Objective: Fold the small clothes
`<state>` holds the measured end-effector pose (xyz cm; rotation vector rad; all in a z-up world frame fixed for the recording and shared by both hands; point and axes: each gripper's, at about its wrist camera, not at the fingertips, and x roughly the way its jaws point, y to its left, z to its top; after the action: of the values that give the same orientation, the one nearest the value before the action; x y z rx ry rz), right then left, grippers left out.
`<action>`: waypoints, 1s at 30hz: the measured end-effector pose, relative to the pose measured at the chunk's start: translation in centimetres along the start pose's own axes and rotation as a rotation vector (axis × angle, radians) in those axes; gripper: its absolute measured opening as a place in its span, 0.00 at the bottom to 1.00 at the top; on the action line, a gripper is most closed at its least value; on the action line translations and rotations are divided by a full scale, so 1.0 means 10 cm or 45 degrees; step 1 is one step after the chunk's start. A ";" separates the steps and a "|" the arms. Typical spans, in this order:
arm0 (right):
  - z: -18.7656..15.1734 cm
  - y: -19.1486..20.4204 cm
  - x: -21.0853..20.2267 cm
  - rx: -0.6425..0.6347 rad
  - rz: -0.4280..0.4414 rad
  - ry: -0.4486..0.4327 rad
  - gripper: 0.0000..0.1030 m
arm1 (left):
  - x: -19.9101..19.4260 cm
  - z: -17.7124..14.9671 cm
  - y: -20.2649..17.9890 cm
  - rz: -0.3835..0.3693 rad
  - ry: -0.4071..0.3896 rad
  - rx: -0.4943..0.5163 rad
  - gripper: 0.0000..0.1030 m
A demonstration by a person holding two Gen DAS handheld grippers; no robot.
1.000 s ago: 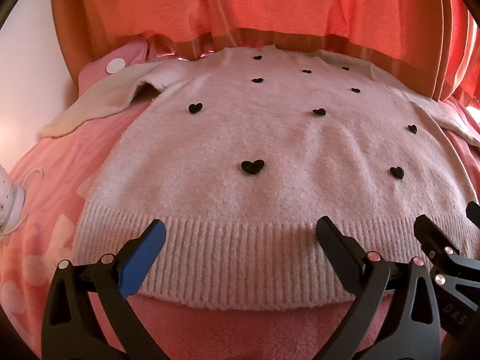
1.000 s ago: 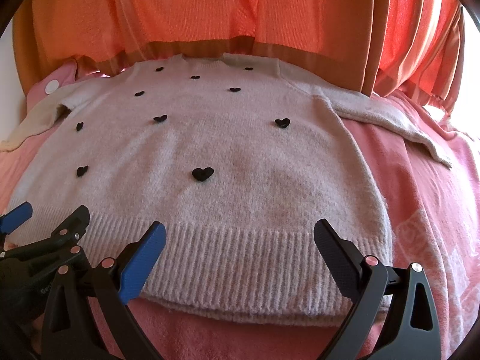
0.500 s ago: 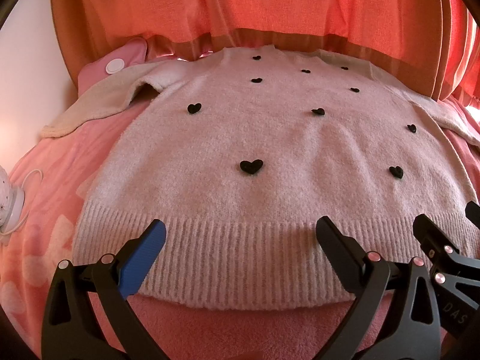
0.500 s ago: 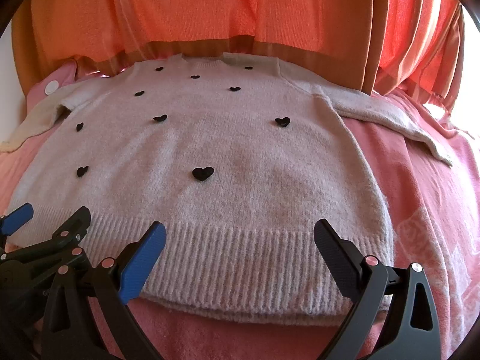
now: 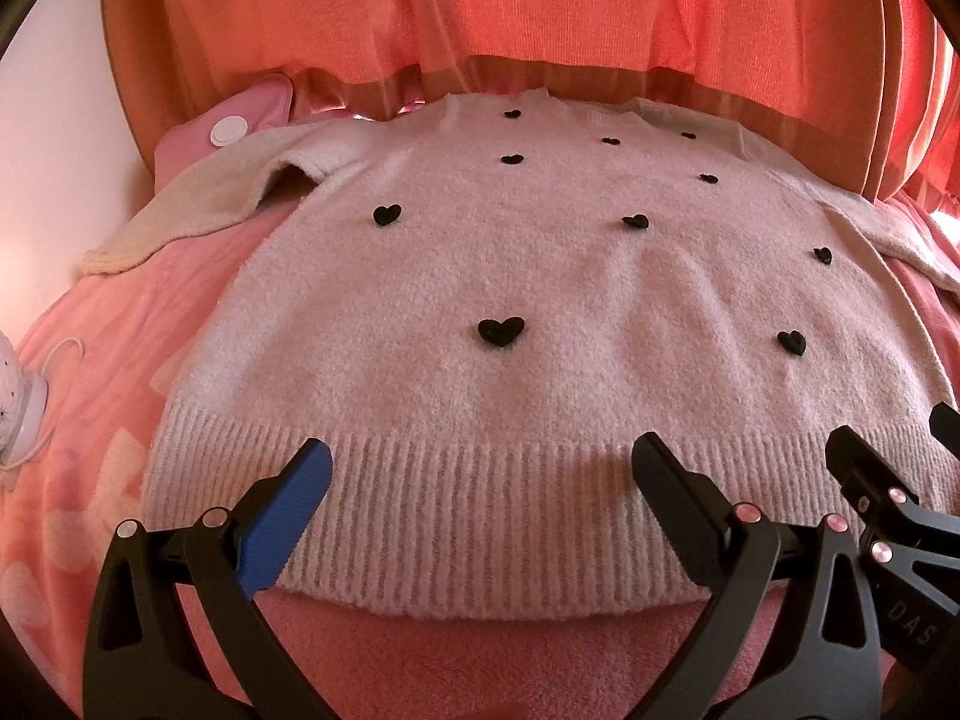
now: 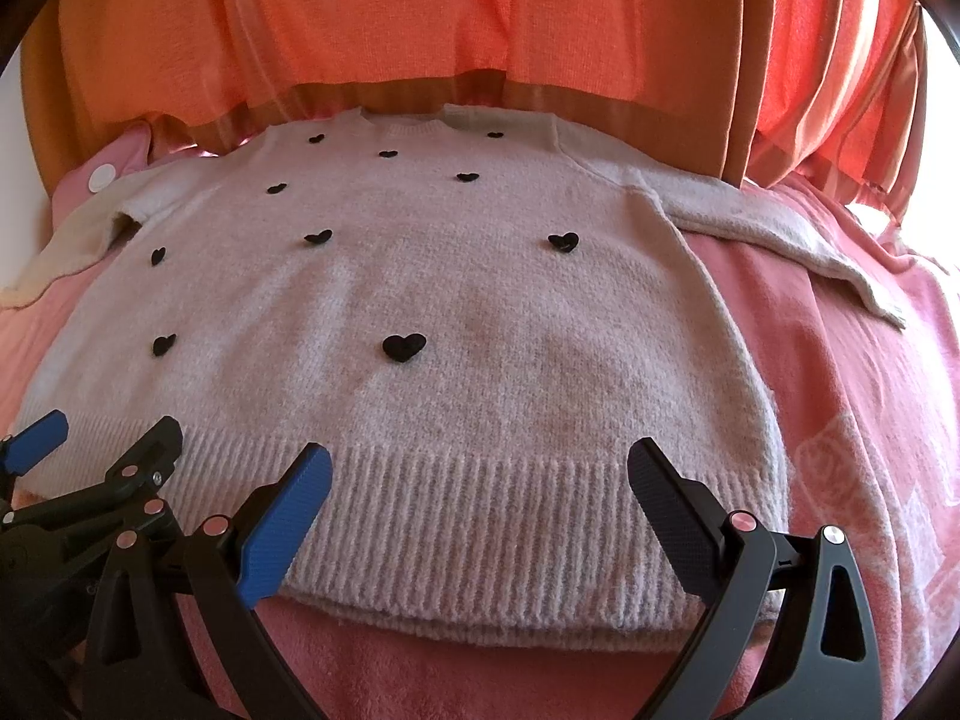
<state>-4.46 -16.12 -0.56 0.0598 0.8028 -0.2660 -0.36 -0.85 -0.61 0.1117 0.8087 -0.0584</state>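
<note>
Sweater [image 5: 540,324] with black hearts is lying flat on the pink blanket [image 6: 870,420], ribbed hem [image 5: 480,516] running nine to three o'clock just ahead at twelve o'clock of the left gripper [image 5: 480,468] and right gripper [image 6: 480,468], both spreading wide, gripping nothing.

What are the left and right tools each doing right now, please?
Left tool: open, holding nothing, above the sweater hem.
Right tool: open, holding nothing, above the same hem.
</note>
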 end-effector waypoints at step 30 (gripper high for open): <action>0.18 -0.32 -0.10 0.156 0.119 0.010 0.94 | -0.07 0.06 0.08 -0.051 -0.015 -0.033 0.95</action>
<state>-4.66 -19.26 1.56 0.2130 0.7889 -0.2259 -0.30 -0.08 0.38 0.0705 0.7998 -0.0863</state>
